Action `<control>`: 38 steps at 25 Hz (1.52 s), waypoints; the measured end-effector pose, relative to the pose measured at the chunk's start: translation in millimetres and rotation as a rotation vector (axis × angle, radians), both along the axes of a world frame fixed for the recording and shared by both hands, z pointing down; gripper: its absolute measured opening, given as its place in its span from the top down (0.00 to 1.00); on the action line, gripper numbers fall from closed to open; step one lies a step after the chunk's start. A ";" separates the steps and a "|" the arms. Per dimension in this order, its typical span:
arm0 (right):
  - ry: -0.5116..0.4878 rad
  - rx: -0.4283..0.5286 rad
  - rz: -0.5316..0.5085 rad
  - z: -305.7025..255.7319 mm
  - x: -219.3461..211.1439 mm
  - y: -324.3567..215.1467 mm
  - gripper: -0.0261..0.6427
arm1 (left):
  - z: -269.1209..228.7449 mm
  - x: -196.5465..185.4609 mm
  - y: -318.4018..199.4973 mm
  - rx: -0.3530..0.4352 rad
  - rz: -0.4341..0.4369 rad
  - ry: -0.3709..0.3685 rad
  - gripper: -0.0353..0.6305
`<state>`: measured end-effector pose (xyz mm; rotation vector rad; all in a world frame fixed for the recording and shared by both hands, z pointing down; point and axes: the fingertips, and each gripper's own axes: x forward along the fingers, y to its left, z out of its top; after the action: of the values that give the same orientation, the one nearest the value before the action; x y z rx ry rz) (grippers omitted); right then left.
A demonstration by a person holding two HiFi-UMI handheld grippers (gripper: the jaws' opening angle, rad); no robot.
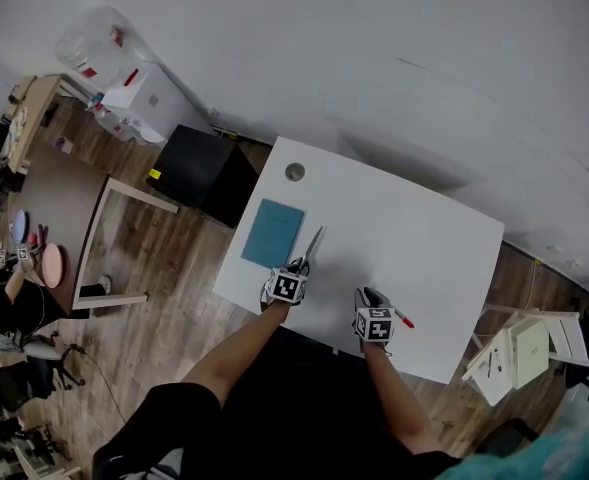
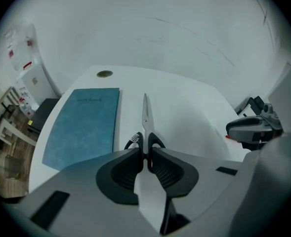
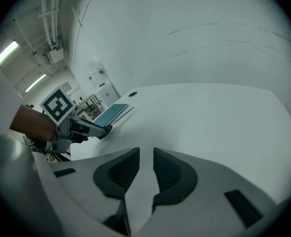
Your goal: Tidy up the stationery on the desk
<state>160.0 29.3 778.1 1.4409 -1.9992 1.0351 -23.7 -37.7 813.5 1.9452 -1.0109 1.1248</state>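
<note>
Silver scissors [image 1: 314, 244] with black handles lie on the white desk [image 1: 424, 258], blades pointing away from me. My left gripper [image 1: 292, 271] is shut on their handles; in the left gripper view the blades [image 2: 145, 113] run straight ahead from the jaws. Just left of them lies a blue notebook [image 1: 272, 233], also seen in the left gripper view [image 2: 83, 125]. My right gripper [image 1: 370, 298] hovers near the front edge, jaws drawn together to a narrow slit with nothing between them. A red pen [image 1: 402, 318] lies on the desk right beside it.
A round cable grommet [image 1: 294, 172] sits in the desk's far left corner. A black cabinet [image 1: 202, 173] stands left of the desk, a white stand with papers [image 1: 519, 353] to the right. A person [image 1: 9, 313] sits far left.
</note>
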 end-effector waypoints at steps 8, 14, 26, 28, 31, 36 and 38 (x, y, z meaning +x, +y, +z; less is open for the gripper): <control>0.006 -0.014 -0.006 -0.6 -2.7 -0.7 0.82 | 5.5 -16.2 -5.9 -0.041 -0.149 0.022 0.82; 0.003 -0.025 -0.026 3.2 -1.3 -0.5 0.82 | 15.2 -13.7 -7.1 -0.044 -0.173 0.001 0.82; 0.062 -0.022 -0.035 3.8 4.2 4.6 0.82 | 8.4 -4.6 -1.2 -0.044 -0.131 0.058 0.70; 0.065 -0.025 -0.045 3.5 1.8 11.2 0.82 | 4.0 -4.2 1.3 -0.032 -0.108 0.049 0.69; 0.068 -0.030 -0.037 3.4 0.3 20.8 0.82 | 1.9 -1.2 6.5 -0.008 -0.101 0.049 0.68; 0.072 -0.023 0.018 -3.7 7.7 31.2 0.82 | -10.5 17.7 13.7 0.022 -0.049 0.098 0.67; 0.089 -0.019 0.020 -6.9 15.4 37.8 0.82 | -16.9 28.8 22.1 0.020 -0.006 0.124 0.71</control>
<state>175.4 67.1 771.2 1.4732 -1.9108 0.9782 5.2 -15.6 796.6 1.9996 -0.9643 0.9811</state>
